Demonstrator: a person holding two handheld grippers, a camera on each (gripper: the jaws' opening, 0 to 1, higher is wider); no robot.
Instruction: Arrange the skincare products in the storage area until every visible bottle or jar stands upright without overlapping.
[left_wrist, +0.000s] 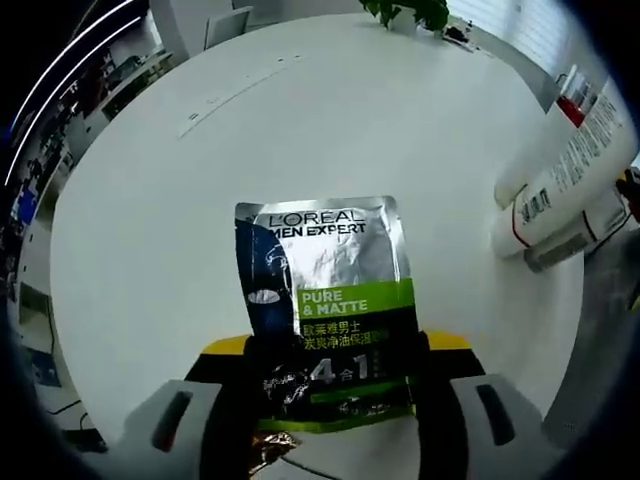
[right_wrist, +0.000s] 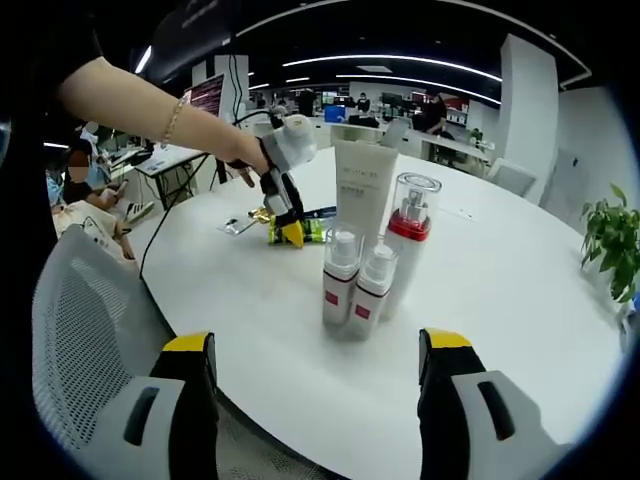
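The left gripper (left_wrist: 325, 405) is clamped on a silver sachet (left_wrist: 325, 295) above the white table (left_wrist: 180, 250). The right gripper (right_wrist: 315, 385) has its jaws apart. Just beyond it, two small bottles (right_wrist: 357, 285), a red-collared bottle (right_wrist: 408, 235) and a white tube (right_wrist: 362, 190) stand upright, clustered.

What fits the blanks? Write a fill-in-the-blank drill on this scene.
1. The left gripper is ____ on the sachet.
2. The sachet's green band reads PURE & ____.
3. ____ small bottles stand upright before the tube.
4. The right gripper is ____ and empty.
Missing: shut; MATTE; Two; open.
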